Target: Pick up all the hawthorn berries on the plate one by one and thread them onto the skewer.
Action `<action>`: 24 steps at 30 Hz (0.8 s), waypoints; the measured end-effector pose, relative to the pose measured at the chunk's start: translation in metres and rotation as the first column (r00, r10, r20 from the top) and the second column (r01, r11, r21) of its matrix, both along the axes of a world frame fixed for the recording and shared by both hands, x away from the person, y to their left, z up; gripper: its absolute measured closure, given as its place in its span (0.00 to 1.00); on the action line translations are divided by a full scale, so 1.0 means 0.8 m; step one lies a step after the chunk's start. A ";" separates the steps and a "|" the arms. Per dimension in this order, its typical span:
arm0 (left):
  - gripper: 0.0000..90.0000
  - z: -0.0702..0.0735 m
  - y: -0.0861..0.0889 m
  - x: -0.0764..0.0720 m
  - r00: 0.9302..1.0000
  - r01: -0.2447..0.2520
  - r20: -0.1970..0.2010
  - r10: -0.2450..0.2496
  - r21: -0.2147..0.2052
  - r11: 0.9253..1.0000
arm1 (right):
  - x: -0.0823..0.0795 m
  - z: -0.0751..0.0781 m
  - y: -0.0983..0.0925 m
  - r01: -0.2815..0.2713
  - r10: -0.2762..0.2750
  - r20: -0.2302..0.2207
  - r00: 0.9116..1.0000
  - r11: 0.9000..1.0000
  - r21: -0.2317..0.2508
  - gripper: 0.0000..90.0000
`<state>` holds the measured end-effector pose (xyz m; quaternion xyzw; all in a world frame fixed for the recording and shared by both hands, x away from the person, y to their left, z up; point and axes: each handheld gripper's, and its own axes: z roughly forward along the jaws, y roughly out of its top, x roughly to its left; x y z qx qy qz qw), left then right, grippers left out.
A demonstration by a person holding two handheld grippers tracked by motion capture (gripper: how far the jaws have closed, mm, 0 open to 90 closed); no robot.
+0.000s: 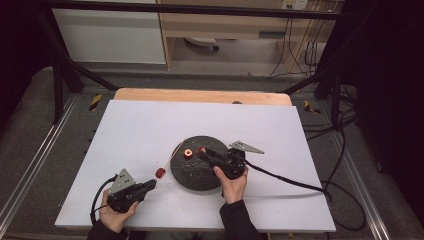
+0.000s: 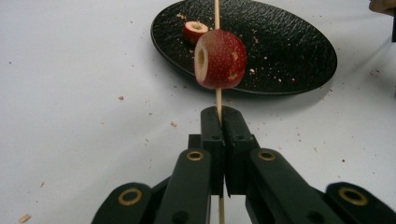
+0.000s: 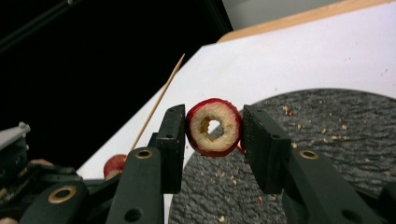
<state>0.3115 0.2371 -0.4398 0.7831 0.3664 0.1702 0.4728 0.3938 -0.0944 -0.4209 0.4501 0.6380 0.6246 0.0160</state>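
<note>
Black, rough-grained stone or slate forms the round plate (image 1: 197, 170) at the middle of the white matte table sheet (image 1: 150, 130), which covers a pale wooden tabletop (image 1: 200, 95) showing along its far edge. Crumbs of fruit flesh are scattered over the plate's pebbled surface and on the sheet around it.

On a thin, straight bamboo skewer (image 2: 217, 100) sits a red cored fruit piece (image 2: 220, 59), glossy and finely speckled, with cream flesh ringing its bored hole; the stick passes through its side. In the high view it hangs just off the plate's rim at about nine o'clock. The left gripper (image 2: 222, 122) at the table's seven o'clock has its black plastic jaws pressed flat together on the skewer's lower end, the stick pointing up toward the plate.

A second red cored fruit ring (image 3: 214, 127), doughnut-shaped with a dark red skin and pale, grainy flesh around a clean hole, is clamped by its sides between the flat pads of the right gripper (image 3: 211, 133), above the plate's eleven o'clock part. A third small red fruit piece (image 2: 195, 31) with a hollowed top lies on the plate, near its ten o'clock edge in the high view.
</note>
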 end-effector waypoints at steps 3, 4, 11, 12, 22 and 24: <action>0.98 0.000 -0.004 -0.001 1.000 0.003 0.005 -0.003 -0.003 1.000 | 0.000 0.002 0.000 0.019 -0.019 0.010 1.000 0.999 0.029 0.68; 0.98 0.000 -0.005 -0.001 1.000 0.005 0.005 -0.004 -0.005 1.000 | 0.000 0.003 0.000 0.022 -0.023 0.012 1.000 0.999 0.038 0.68; 0.98 0.000 -0.012 -0.001 1.000 0.003 0.013 -0.003 -0.016 1.000 | 0.001 0.007 0.000 0.058 -0.063 0.038 0.997 0.993 0.106 0.68; 0.98 0.000 -0.013 -0.001 1.000 0.004 0.017 -0.003 -0.018 1.000 | 0.002 0.008 0.000 0.061 -0.067 0.046 0.997 0.992 0.113 0.68; 0.98 -0.002 -0.021 -0.004 1.000 0.014 0.028 -0.013 -0.027 1.000 | 0.007 0.012 0.000 0.113 -0.130 0.076 0.989 0.974 0.195 0.68; 0.98 -0.001 -0.023 -0.004 1.000 0.017 0.026 -0.016 -0.030 0.999 | 0.008 0.013 0.000 0.123 -0.142 0.079 0.987 0.970 0.208 0.68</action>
